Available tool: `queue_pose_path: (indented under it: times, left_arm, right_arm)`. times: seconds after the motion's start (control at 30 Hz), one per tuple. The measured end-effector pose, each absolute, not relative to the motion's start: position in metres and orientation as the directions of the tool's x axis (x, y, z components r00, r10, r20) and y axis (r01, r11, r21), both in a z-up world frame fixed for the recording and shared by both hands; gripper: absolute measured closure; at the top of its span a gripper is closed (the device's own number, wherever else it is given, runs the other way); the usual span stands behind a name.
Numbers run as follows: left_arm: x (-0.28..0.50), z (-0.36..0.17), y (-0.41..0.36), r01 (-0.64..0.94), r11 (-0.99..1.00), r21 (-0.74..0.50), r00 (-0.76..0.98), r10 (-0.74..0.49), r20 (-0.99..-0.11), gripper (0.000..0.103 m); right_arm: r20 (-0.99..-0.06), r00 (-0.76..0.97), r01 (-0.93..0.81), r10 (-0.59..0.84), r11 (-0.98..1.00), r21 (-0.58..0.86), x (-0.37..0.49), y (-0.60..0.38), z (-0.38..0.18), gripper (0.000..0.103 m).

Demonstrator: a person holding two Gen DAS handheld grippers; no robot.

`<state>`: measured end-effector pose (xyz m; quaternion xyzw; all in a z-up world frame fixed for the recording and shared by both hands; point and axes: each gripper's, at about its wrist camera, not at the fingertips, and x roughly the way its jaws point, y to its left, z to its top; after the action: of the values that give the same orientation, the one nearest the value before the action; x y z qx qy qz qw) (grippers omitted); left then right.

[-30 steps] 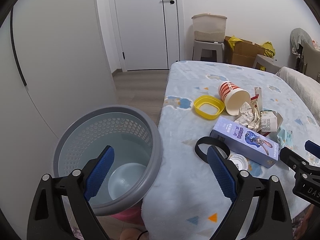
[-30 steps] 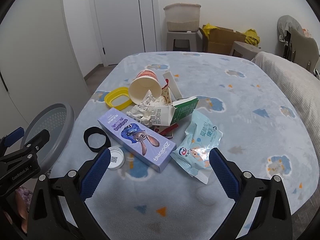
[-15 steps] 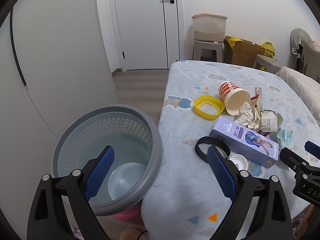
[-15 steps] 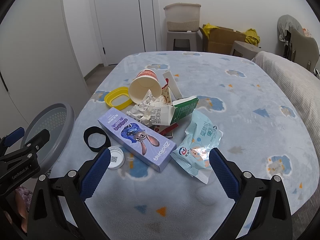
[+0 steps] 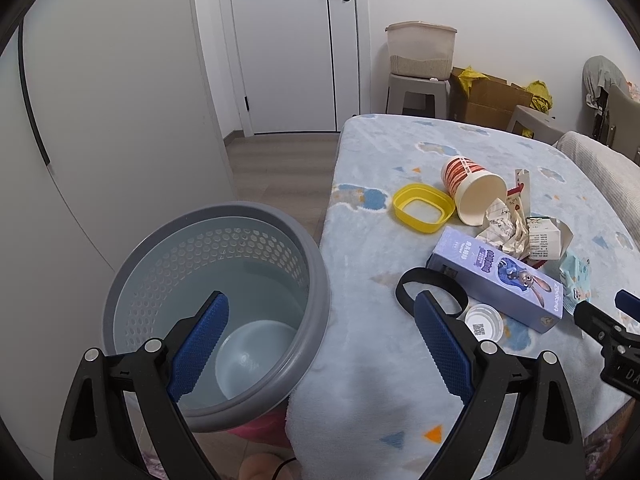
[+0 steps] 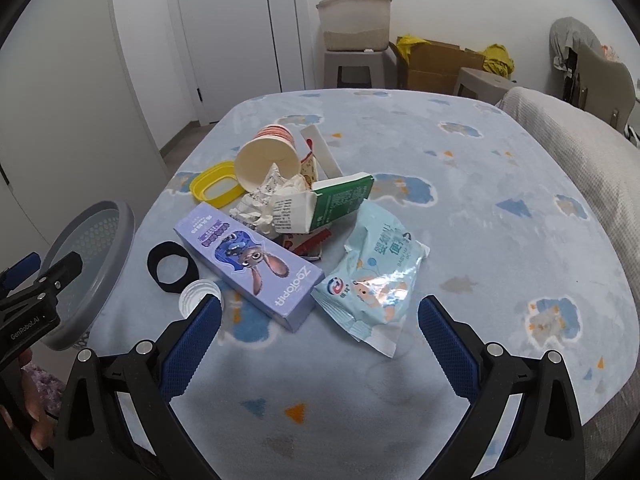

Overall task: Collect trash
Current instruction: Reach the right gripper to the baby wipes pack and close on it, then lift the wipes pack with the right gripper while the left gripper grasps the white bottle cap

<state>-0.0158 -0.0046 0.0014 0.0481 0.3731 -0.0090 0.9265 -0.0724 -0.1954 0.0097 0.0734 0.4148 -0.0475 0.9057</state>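
Trash lies in a heap on the blue blanket: a purple rabbit box (image 6: pixel 248 260) (image 5: pixel 496 276), a paper cup (image 6: pixel 268 160) on its side, a yellow lid (image 6: pixel 216 188), crumpled paper (image 6: pixel 264 204), a green carton (image 6: pixel 340 200), a light-blue wipes pack (image 6: pixel 376 276), a black ring (image 6: pixel 172 268) and a clear cap (image 6: pixel 198 294). A grey perforated bin (image 5: pixel 216 300) stands left of the bed with a pale dish inside. My left gripper (image 5: pixel 320 340) is open over the bin's rim. My right gripper (image 6: pixel 320 336) is open, just short of the wipes pack.
The bed (image 6: pixel 480 208) drops off at its left and near edges. A white door (image 5: pixel 288 44), a stool with a storage box (image 5: pixel 420 52), cardboard boxes (image 5: pixel 492 96) and a chair (image 6: pixel 600 76) stand at the back. Wood floor (image 5: pixel 280 172) lies between wall and bed.
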Motion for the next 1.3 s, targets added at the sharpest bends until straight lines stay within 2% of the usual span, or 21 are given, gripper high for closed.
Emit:
queue_pose_path:
  times: [0.67,0.93,1.07,1.3]
  left_arm:
    - [-0.004,-0.012,-0.008,0.077,0.995,0.064,0.684,-0.006,-0.729,0.013]
    - [-0.003,-0.015,-0.011,0.096,0.994,0.059,0.681,-0.022,-0.732,0.013]
    - [-0.003,-0.016,-0.013,0.106,0.993,0.057,0.680,-0.031,-0.732,0.013]
    - [-0.001,-0.021,-0.016,0.126,0.991,0.043,0.662,-0.052,-0.748,0.013]
  right_arm:
    - [-0.822,0.562,0.296,-0.096,0.951,0.092,-0.016,-0.251,-0.016,0.008]
    - [-0.857,0.510,0.288,-0.069,0.953,0.094,-0.010,-0.250,-0.033,0.025]
    - [-0.869,0.494,0.281,-0.035,0.952,0.121,-0.011,-0.252,-0.038,0.048]
    - [-0.853,0.522,0.267,-0.019,0.953,0.142,-0.023,-0.252,-0.032,0.050]
